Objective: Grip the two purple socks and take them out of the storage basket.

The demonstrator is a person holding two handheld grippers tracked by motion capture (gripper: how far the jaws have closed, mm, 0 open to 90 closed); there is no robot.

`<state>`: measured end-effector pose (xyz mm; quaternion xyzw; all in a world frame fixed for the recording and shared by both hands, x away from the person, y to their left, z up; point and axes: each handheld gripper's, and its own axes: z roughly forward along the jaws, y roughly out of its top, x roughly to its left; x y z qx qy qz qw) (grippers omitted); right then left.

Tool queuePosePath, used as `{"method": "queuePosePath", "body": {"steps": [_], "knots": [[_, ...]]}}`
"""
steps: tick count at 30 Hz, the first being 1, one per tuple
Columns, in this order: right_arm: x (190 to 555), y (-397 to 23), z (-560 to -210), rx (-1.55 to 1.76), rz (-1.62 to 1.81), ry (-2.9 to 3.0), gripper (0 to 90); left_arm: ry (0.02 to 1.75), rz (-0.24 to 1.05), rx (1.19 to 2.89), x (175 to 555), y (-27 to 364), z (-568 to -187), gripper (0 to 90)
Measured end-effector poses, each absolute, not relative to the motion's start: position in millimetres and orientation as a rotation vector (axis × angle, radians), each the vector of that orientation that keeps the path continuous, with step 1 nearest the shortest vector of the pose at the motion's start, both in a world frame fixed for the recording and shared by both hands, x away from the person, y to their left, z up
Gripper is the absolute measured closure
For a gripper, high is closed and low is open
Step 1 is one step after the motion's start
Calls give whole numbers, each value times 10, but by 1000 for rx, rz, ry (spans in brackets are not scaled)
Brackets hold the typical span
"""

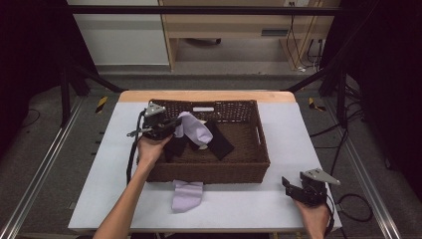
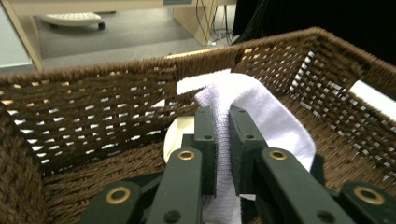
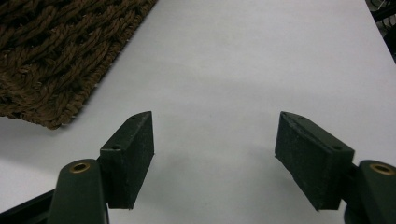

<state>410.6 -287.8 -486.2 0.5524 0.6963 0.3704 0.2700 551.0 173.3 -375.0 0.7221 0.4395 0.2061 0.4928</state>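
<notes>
A brown wicker basket (image 1: pixel 259 149) sits mid-table. Over its left part my left gripper (image 1: pixel 171 125) is shut on a lilac sock (image 1: pixel 195 128), held up above the basket floor. In the left gripper view the sock (image 2: pixel 261 112) is pinched between the jaws of the left gripper (image 2: pixel 223 135), with the basket wall (image 2: pixel 93 107) behind. Black socks (image 1: pixel 219 142) lie in the basket under it. A second lilac sock (image 1: pixel 187 195) lies on the table in front of the basket. My right gripper (image 1: pixel 293 186) rests open near the table's front right corner, nothing between its fingers (image 3: pixel 130 158).
The white table top (image 1: pixel 249 204) has free room right of and in front of the basket. A basket corner (image 3: pixel 51 60) shows in the right gripper view. A pale round object (image 2: pixel 180 135) lies on the basket floor. Dark frame rails flank the table.
</notes>
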Motion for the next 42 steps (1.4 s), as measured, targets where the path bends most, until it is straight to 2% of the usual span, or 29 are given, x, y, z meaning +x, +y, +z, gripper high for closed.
{"method": "queuePosePath", "body": {"steps": [7, 26, 42], "knots": [[4101, -2874, -4859, 1491, 999, 1876, 284, 991, 557, 1689, 5273, 1773, -3549, 816], [4100, -2876, -4860, 1485, 999, 1871, 284, 752, 555, 1574, 4427, 1991, -2986, 817], [4097, -2873, -4860, 1487, 998, 1871, 284, 655, 539, 1591, 3900, 2153, -2960, 816]]}}
